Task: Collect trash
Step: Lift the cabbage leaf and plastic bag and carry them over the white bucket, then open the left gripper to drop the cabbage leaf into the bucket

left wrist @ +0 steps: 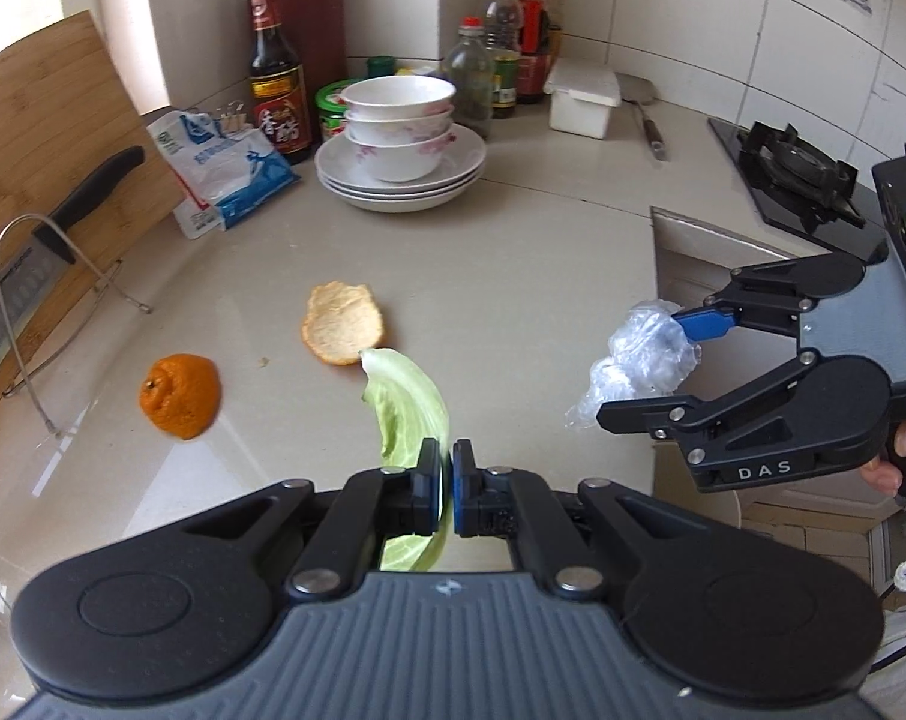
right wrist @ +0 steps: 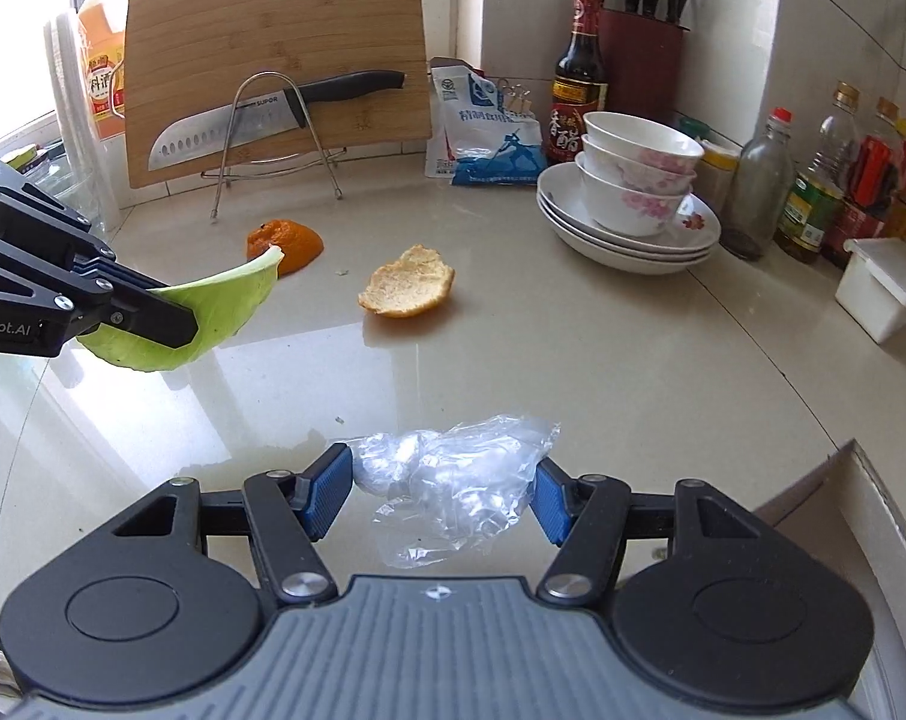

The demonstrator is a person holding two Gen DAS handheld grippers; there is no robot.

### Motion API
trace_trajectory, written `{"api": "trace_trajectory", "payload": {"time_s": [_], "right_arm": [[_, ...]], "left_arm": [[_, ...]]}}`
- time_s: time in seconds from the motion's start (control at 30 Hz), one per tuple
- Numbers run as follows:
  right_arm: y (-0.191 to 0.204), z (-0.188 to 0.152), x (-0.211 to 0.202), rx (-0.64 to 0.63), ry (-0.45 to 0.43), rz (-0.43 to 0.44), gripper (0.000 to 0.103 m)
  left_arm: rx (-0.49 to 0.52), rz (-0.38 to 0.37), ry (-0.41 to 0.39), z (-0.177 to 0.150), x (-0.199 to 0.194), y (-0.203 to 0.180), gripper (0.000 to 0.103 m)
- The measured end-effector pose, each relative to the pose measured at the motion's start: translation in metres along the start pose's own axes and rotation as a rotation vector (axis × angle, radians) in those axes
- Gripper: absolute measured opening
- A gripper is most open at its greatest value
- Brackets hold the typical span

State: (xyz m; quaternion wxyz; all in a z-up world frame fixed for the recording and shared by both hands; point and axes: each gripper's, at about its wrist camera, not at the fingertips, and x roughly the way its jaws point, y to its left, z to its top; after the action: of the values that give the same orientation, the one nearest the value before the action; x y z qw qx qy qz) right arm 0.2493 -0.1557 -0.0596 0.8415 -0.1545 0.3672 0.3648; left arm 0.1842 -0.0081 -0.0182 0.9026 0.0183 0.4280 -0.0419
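1. Leaf [left wrist: 414,402] is clamped in the closed left tool [left wrist: 446,480], lifted off the counter [right wrist: 573,360].
2. Plastic wrap [right wrist: 453,480] sits between the spread pads of the right tool [right wrist: 444,495]; not yet gripped.
3. Two peels [right wrist: 408,282], [right wrist: 288,243] remain farther back, uncollected.

Green cabbage leaf [left wrist: 414,414] curved, held off the counter. Crumpled clear plastic wrap [right wrist: 453,474] near the counter edge. Two orange peels: one [left wrist: 180,387] rind-up, one [left wrist: 343,331] pith-up, apart.
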Motion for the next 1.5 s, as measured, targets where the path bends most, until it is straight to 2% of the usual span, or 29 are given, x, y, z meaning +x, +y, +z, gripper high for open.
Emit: {"api": "trace_trajectory", "payload": {"time_s": [0.5, 0.73, 0.93, 1.1, 1.5], "right_arm": [[-0.048, -0.077, -0.071, 0.176, 0.009, -0.171, 0.067], [-0.071, -0.108, -0.101, 0.261, 0.011, -0.257, 0.067], [-0.089, -0.141, -0.128, 0.349, 0.029, -0.327, 0.067], [-0.103, -0.164, -0.144, 0.408, 0.048, -0.372, 0.067], [-0.13, -0.201, -0.165, 0.503, 0.071, -0.433, 0.067]], "left_arm": [[0.175, -0.204, 0.005, 0.014, 0.014, -0.107, 0.002], [0.248, -0.298, 0.02, 0.024, 0.035, -0.154, 0.002], [0.306, -0.376, 0.05, 0.027, 0.07, -0.199, 0.002], [0.331, -0.421, 0.109, 0.025, 0.116, -0.23, 0.002], [0.365, -0.429, 0.227, -0.004, 0.208, -0.289, 0.002]]}}
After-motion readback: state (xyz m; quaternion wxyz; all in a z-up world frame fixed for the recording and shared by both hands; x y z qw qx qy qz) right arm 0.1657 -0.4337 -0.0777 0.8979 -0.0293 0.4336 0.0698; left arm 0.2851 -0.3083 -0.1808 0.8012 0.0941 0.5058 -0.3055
